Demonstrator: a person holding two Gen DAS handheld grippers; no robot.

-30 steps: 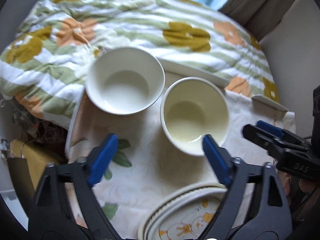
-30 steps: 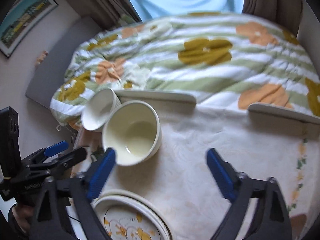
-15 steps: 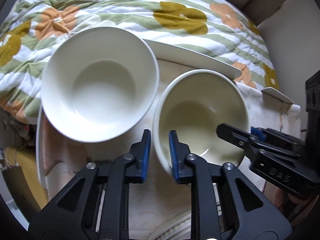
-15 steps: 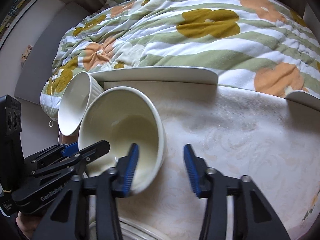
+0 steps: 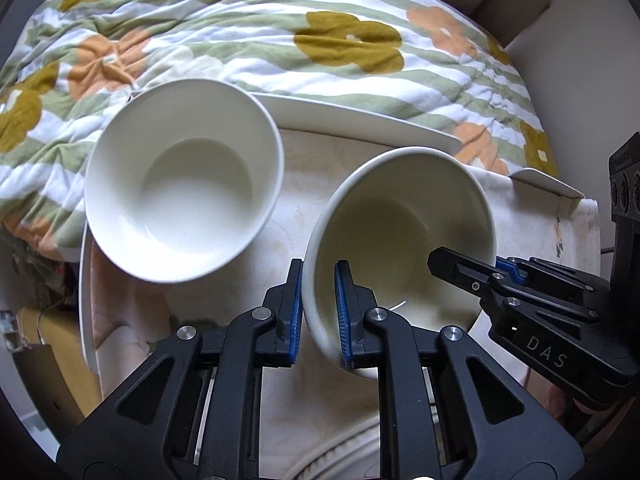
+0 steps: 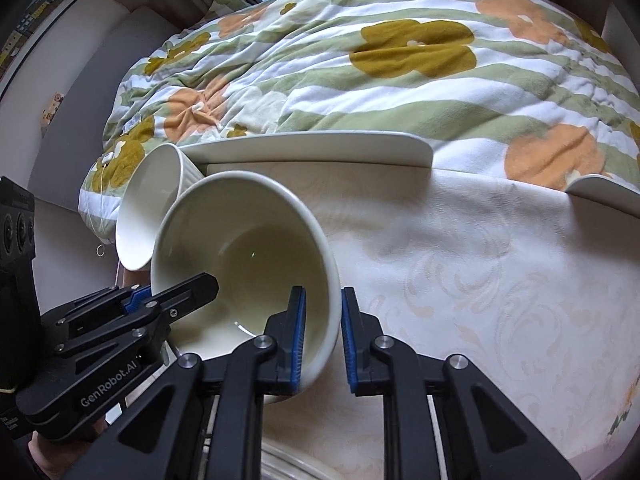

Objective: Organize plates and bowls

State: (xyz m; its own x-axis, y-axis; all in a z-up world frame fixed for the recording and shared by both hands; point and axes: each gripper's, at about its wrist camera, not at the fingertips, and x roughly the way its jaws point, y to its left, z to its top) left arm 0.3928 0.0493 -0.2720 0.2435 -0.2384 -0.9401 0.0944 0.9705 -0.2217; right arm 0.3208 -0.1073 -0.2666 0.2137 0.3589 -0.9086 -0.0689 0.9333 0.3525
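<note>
A cream bowl stands on the pale tablecloth, and both grippers grip it. My left gripper is shut on its left rim, one pad inside the wall and one outside. My right gripper is shut on the opposite rim of the same cream bowl in the same way. Each gripper shows in the other's view: the right gripper and the left gripper. A white bowl sits just left of the cream one, and the white bowl looks close to touching it.
A patterned plate's rim peeks out below the grippers at the near edge. The table's white raised rim runs along the back, with a flowered quilt beyond it. The cloth right of the bowls is bare.
Both grippers were wide open above the table a second ago. They came down toward the cream bowl and closed on opposite sides of its rim.
</note>
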